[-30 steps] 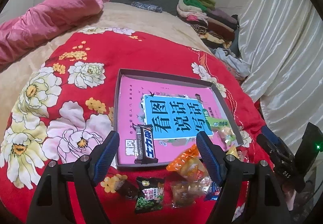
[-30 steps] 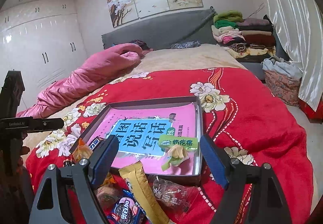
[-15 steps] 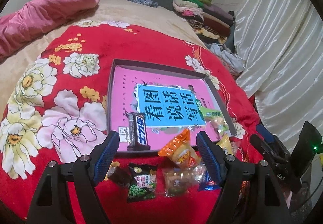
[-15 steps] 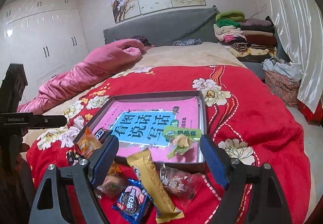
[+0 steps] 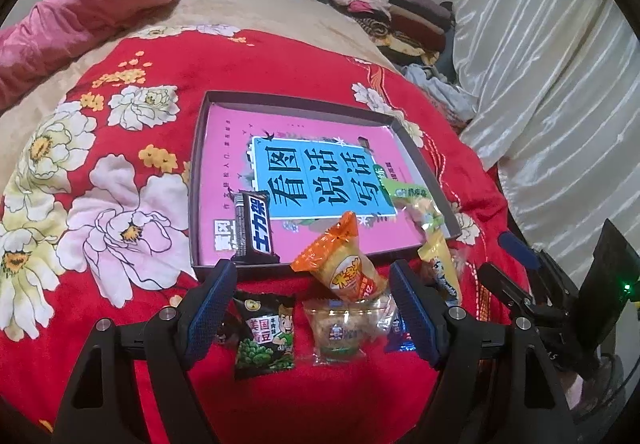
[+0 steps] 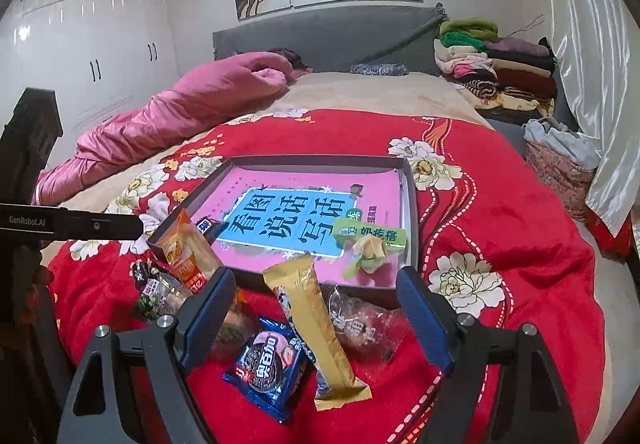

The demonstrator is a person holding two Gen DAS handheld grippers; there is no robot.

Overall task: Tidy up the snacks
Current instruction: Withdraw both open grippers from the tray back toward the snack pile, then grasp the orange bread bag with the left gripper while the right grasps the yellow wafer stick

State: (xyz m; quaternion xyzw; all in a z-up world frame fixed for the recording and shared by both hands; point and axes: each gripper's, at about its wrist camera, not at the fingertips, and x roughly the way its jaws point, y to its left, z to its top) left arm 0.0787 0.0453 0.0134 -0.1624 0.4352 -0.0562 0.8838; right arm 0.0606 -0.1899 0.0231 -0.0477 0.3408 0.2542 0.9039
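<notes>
A shallow grey box (image 5: 200, 147) (image 6: 412, 199) lined with a pink book lies on the red flowered blanket. In it are a black chocolate bar (image 5: 254, 230) and a green candy pack (image 6: 370, 238). An orange snack bag (image 5: 344, 268) (image 6: 186, 248) leans on its near rim. In front lie a green-pea packet (image 5: 264, 336), a clear snack bag (image 5: 340, 328), a gold bar (image 6: 316, 328), a blue Oreo pack (image 6: 266, 364) and a clear bag (image 6: 364, 324). My left gripper (image 5: 312, 312) is open above the packets. My right gripper (image 6: 316, 316) is open above the gold bar.
A pink quilt (image 6: 180, 111) lies at the far left of the bed. Folded clothes (image 6: 496, 67) are stacked by the grey headboard. White curtains (image 5: 552, 83) hang on the right. The other gripper's body shows at each view's edge (image 5: 560, 304) (image 6: 48, 224).
Both grippers have drawn back toward me, so more of the loose snacks in front of the box shows. Both stay open. No snack has moved.
</notes>
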